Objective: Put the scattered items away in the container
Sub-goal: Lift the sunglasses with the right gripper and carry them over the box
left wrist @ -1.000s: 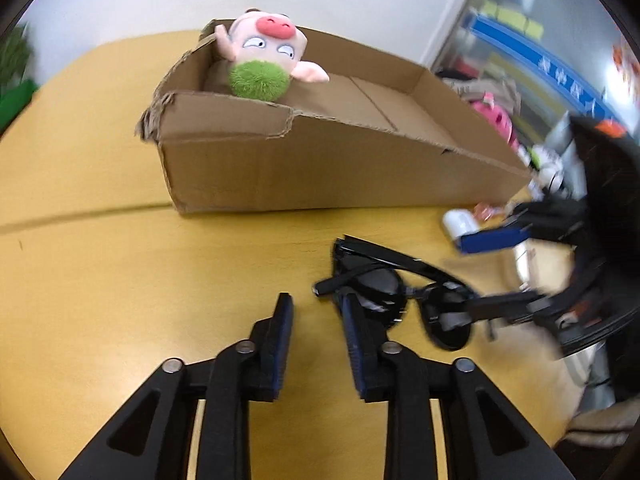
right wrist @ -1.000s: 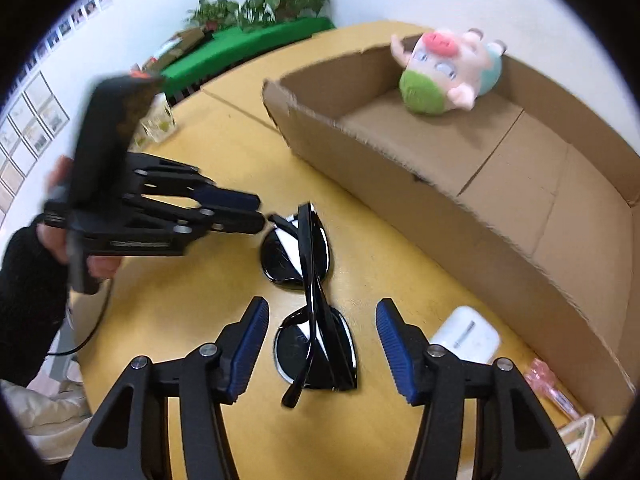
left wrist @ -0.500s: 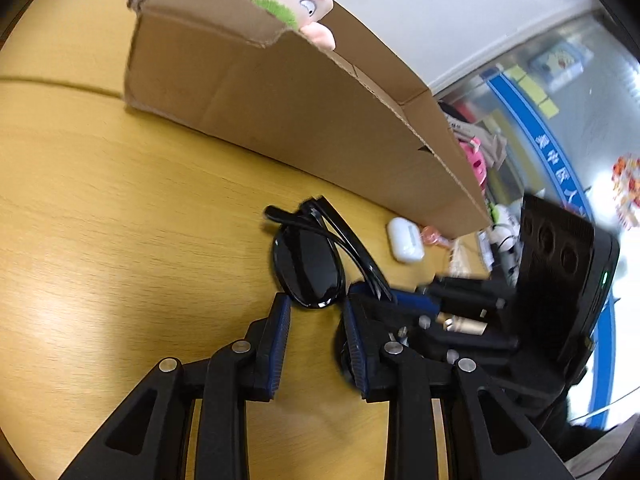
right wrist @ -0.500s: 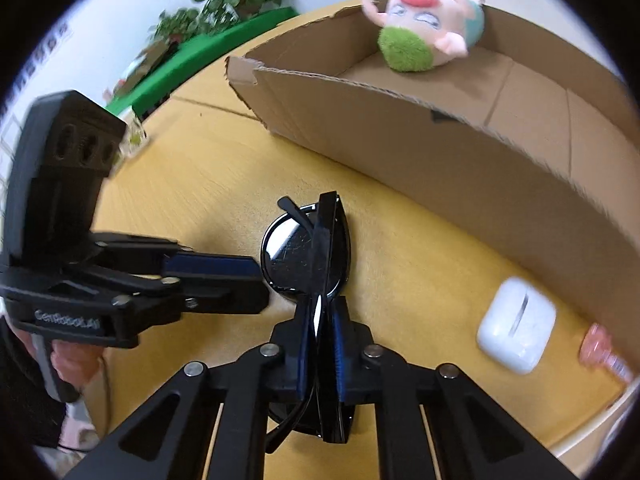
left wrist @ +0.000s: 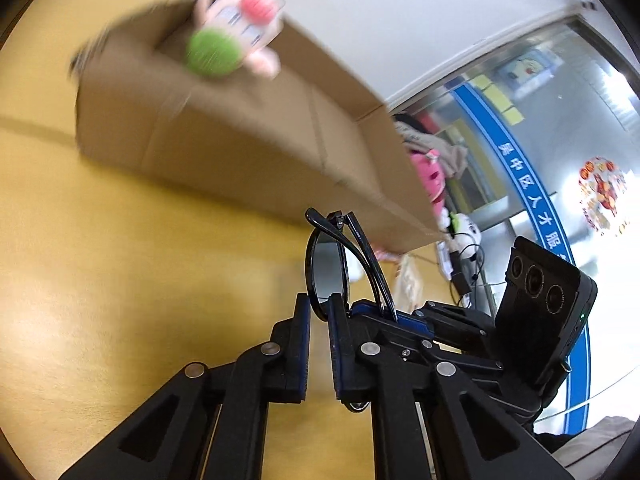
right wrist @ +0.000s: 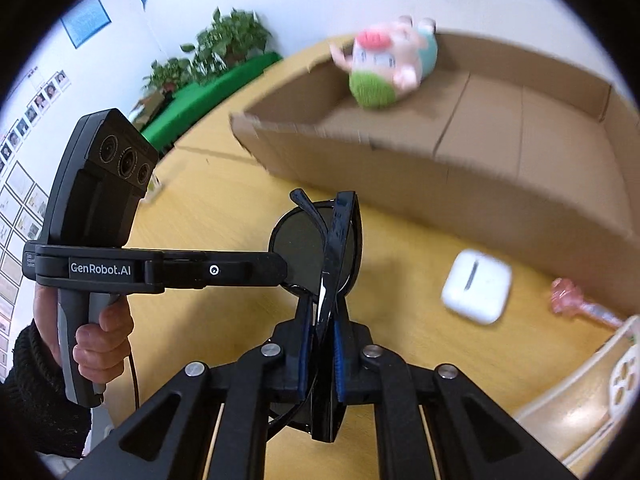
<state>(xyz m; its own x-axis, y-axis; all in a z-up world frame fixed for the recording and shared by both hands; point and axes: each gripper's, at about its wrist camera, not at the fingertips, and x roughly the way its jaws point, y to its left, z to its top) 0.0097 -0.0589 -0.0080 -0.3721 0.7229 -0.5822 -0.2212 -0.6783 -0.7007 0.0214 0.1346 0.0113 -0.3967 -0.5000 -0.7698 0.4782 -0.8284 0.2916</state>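
Low in the middle of both wrist views, one folded pair of black sunglasses [right wrist: 338, 240] is pinched by two tongs: the right gripper [right wrist: 320, 320] clamps its folded frame, and the left gripper [left wrist: 319, 316], whose jaws have just closed, nips a lens rim. Right of them on the yellow table [right wrist: 224, 208] lie one white earbud case [right wrist: 476, 292] and one pink trinket [right wrist: 576, 300]. Beyond, upper frame, stands one cardboard box [right wrist: 500, 184] holding one pig plush [right wrist: 384, 68].

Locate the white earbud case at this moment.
In the right wrist view, the white earbud case lies on the wooden table, right of the held sunglasses, before the cardboard box, beside a pink item.
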